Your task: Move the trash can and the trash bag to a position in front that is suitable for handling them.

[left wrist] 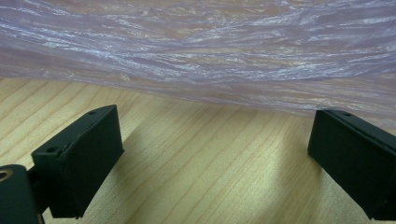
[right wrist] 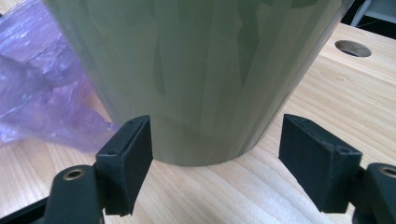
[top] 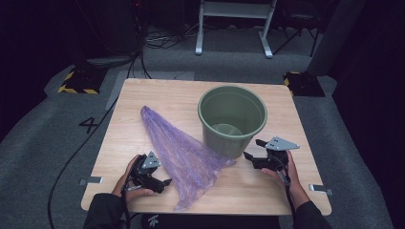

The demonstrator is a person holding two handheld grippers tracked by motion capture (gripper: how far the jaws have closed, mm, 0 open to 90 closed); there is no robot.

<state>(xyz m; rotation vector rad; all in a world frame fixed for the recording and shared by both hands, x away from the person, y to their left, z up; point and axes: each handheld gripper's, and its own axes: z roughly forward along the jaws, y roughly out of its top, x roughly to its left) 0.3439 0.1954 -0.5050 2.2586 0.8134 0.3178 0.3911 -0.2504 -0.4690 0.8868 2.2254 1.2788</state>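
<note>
While we are looking down on the worktop point(top: 143, 95), a thin purple plastic bag point(top: 184, 152) is lying flat and crinkled across its middle, narrow at the far end and fanning wide toward the near edge. It is looking translucent, with the wood grain showing faintly through it. Just to its right a green bucket point(top: 232, 119) is standing upright, and one corner of the bag is touching the bucket's base.

From the left gripper view we are seeing the bag point(left wrist: 196, 51) as a wrinkled sheet running off the picture at both sides, so its ends are cut off there. From the right gripper view the bucket point(right wrist: 196, 70) is running off the top, its rim out of sight, and part of the bag point(right wrist: 42, 84) is disappearing behind its wall.

Now the left hand-held gripper point(top: 160, 182) is sitting low at the bag's left edge, its jaws spread wide over bare wood, gripping nothing and stopping just short of the plastic. We are watching the right hand-held gripper point(top: 255, 150) hovering just beside the bucket's lower wall, its jaws wide apart and empty, with no pad pressing on the bucket.
</note>
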